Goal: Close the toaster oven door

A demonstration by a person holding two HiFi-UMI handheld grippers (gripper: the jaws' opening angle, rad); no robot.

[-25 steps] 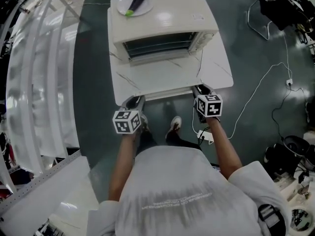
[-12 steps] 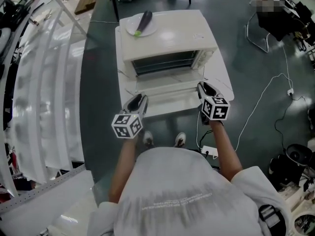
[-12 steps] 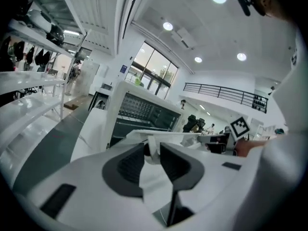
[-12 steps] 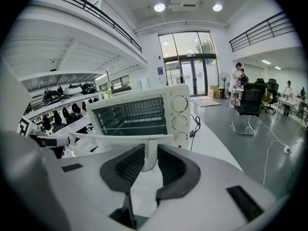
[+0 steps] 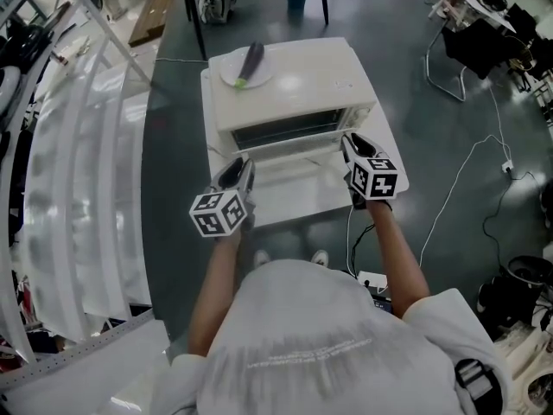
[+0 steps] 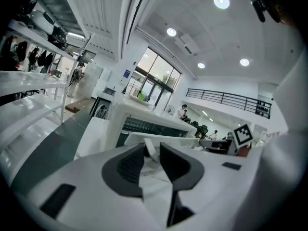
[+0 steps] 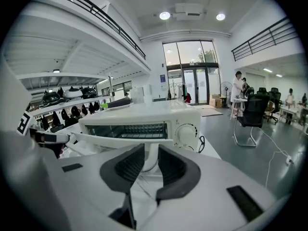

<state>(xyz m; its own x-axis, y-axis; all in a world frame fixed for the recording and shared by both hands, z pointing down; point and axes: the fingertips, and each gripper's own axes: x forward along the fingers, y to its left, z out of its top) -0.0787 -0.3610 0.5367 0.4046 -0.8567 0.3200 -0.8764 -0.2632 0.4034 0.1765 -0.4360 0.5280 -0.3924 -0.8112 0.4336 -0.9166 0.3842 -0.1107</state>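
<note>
A cream toaster oven (image 5: 298, 85) stands on a small white table (image 5: 298, 204), and its door (image 5: 289, 156) hangs open toward me. My left gripper (image 5: 240, 176) is at the door's front left corner. My right gripper (image 5: 349, 145) is at its front right corner. In the left gripper view the jaws (image 6: 151, 150) stand apart, with a thin white edge of the door (image 6: 166, 138) showing between their tips. In the right gripper view the gripper (image 7: 150, 153) is open just below the door's front edge (image 7: 120, 139), facing the oven (image 7: 144, 115) and its knob (image 7: 185, 132).
A plate with a dark eggplant (image 5: 248, 64) lies on the oven's top. White shelving (image 5: 69, 154) runs along the left. Cables (image 5: 458, 158) trail over the dark floor at the right, and a black chair (image 7: 251, 117) stands beyond. My feet (image 5: 320, 258) are at the table's front.
Both grippers have moved forward from the table's front edge to the open door's front corners. The head view has shifted so the oven sits lower in it.
</note>
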